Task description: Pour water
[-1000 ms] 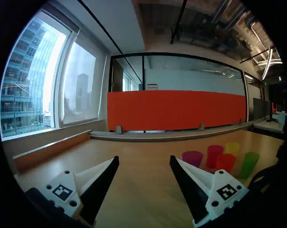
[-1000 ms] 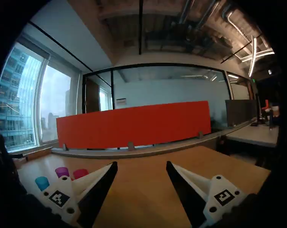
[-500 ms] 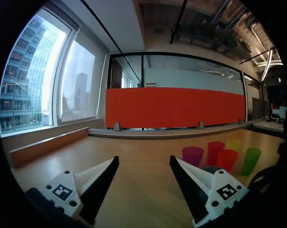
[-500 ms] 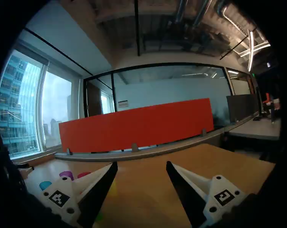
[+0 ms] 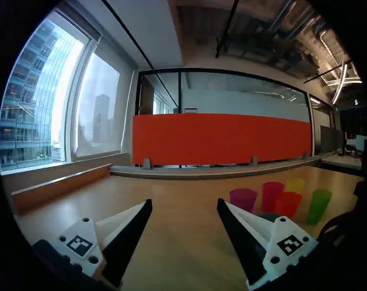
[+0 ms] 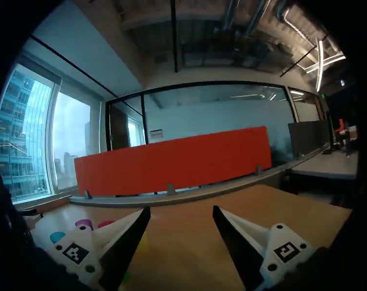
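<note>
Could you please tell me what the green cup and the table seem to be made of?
Green cup: probably plastic, translucent and glossy; light glows through its wall. Table: wood or wood-look laminate, satin; warm grain tone, soft sheen.

Cups (image 5: pixel 286 203) are set on the desk (image 5: pixel 183 194), ahead and right of the left hand-held gripper (image 5: pixel 184 202), partly hidden behind its right finger. In the right gripper view the cups (image 6: pixel 84 224) are found low on the left, behind the left finger of the right hand-held gripper (image 6: pixel 180 209). A partition panel (image 5: pixel 222 138) is mounted along the desk's far edge, a glass wall (image 5: pixel 241 94) behind it. Windows (image 5: pixel 38 111) are placed to the left, a neighbouring desk (image 6: pixel 324 169) to the right.
</note>
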Demonstrator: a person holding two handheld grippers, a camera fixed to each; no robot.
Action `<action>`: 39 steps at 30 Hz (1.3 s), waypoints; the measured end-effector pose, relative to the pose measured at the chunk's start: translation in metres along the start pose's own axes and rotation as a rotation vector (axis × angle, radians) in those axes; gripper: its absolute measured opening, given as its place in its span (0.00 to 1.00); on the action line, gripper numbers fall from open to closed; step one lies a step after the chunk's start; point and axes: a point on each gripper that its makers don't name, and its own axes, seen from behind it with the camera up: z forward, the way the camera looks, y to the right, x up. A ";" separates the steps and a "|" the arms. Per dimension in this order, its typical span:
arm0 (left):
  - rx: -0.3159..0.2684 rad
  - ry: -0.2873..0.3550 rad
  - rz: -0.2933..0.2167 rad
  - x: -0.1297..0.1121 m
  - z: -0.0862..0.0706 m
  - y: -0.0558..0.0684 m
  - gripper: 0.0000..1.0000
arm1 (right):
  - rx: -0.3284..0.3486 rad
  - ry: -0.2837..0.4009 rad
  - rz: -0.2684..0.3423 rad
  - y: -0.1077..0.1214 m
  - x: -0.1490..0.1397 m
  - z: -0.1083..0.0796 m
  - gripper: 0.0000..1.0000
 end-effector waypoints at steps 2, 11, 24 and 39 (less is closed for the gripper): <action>-0.002 0.000 0.001 0.000 0.000 0.000 0.99 | 0.002 0.003 0.000 0.000 0.000 0.000 0.99; -0.007 -0.001 0.003 0.000 -0.002 0.000 0.99 | 0.006 0.000 -0.011 -0.001 -0.002 0.000 0.99; -0.007 -0.002 0.005 0.000 -0.001 0.000 0.99 | 0.020 0.015 -0.092 -0.013 -0.005 0.011 0.99; -0.007 -0.002 0.004 0.001 -0.002 -0.001 1.00 | 0.004 0.041 -0.209 -0.016 -0.036 0.020 0.99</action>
